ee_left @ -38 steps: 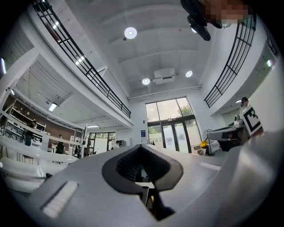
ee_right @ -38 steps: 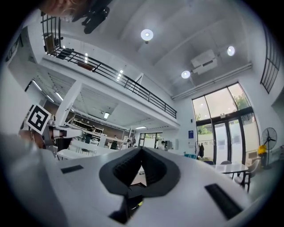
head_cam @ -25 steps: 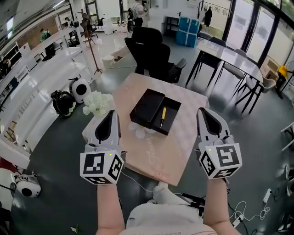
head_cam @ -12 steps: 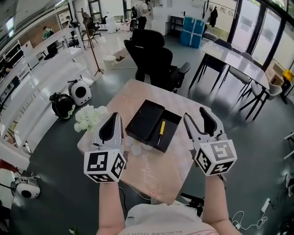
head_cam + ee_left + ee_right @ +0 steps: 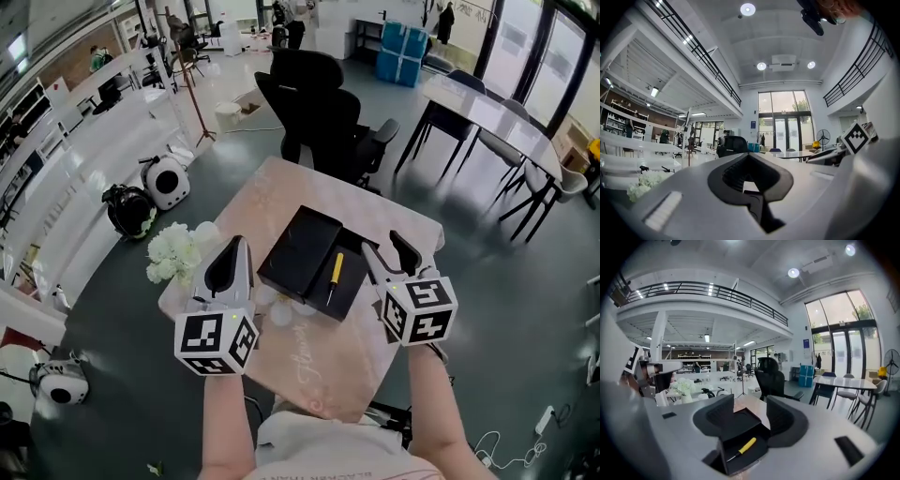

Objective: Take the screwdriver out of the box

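Both grippers have closed in on the table (image 5: pixel 319 366) since a second ago. The right gripper (image 5: pixel 384 248) has come furthest, from well short of the box (image 5: pixel 337 309) to just beside its 3 o'clock edge, and its jaws, which were together then, are opening and already stand wide. Nothing is between them yet; its own view only looks out through the gap at the box beyond. The left gripper (image 5: pixel 232 246) sits near the box's 8 o'clock corner with its jaws together on nothing.

This looks like the approach step, with no grasp made. The screwdriver (image 5: pixel 335 272), with its yellow handle, lies flat in the open tray, handle towards 12 o'clock and tip towards 6. The lid (image 5: pixel 300 248) rests at its 9 o'clock side, overlapping the tray's edge.

Next, I'd say, the right gripper has to dip over the tray wall and straddle the handle crosswise before closing.

By count: one screwdriver, one box in two parts (tray and lid), two grippers, one table, one bunch of white flowers (image 5: pixel 169 251) at the table's 9 o'clock corner.
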`<act>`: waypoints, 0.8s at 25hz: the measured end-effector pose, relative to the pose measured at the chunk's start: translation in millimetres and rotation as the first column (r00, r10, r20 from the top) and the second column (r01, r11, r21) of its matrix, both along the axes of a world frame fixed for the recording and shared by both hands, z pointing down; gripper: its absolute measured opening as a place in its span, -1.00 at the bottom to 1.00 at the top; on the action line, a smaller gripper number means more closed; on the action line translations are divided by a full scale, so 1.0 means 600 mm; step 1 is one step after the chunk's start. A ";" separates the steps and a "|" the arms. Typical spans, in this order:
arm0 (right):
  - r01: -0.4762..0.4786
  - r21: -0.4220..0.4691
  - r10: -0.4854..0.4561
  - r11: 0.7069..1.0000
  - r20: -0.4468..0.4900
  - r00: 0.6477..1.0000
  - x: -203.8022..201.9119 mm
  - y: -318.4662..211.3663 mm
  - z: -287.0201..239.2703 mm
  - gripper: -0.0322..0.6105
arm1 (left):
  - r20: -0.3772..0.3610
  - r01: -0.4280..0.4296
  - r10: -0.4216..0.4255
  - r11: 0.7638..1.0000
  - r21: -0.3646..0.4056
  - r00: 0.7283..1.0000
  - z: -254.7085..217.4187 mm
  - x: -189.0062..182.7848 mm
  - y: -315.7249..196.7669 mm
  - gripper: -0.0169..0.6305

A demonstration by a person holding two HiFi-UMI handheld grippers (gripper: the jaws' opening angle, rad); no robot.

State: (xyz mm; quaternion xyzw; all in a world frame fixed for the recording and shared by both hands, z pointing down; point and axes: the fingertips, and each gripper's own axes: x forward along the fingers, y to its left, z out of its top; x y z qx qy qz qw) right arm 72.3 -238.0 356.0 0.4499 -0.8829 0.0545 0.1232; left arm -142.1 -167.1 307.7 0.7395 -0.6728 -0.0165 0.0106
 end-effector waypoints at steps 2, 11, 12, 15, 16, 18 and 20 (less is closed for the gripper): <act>-0.014 -0.049 0.013 0.999 -0.016 1.000 -0.010 -0.013 0.036 -0.23 | -0.002 -0.022 0.022 1.000 -0.015 1.000 0.013 -0.002 -0.016 -0.91; -0.088 -0.374 0.053 0.923 -0.103 0.993 -0.074 -0.059 0.231 -0.32 | -0.028 -0.177 0.175 0.978 -0.114 0.984 0.086 -0.016 -0.098 -0.91; -0.099 -0.412 0.057 0.906 -0.112 0.992 -0.082 -0.062 0.252 -0.33 | -0.032 -0.193 0.191 0.974 -0.120 0.981 0.091 -0.018 -0.105 -0.91; -0.139 -0.516 0.068 0.845 -0.154 0.986 -0.097 -0.072 0.308 -0.34 | -0.041 -0.232 0.228 0.963 -0.140 0.973 0.103 -0.024 -0.127 -0.91; -0.152 -0.546 0.067 0.824 -0.172 0.983 -0.101 -0.074 0.325 -0.34 | -0.044 -0.242 0.238 0.959 -0.144 0.970 0.106 -0.025 -0.133 -0.91; -0.182 -0.601 0.067 0.778 -0.209 0.976 -0.105 -0.079 0.357 -0.34 | -0.051 -0.261 0.256 0.953 -0.150 0.965 0.113 -0.024 -0.144 -0.91; -0.215 -0.652 0.073 0.727 -0.238 0.969 -0.105 -0.082 0.388 -0.34 | -0.055 -0.279 0.274 0.948 -0.154 0.960 0.119 -0.021 -0.152 -0.91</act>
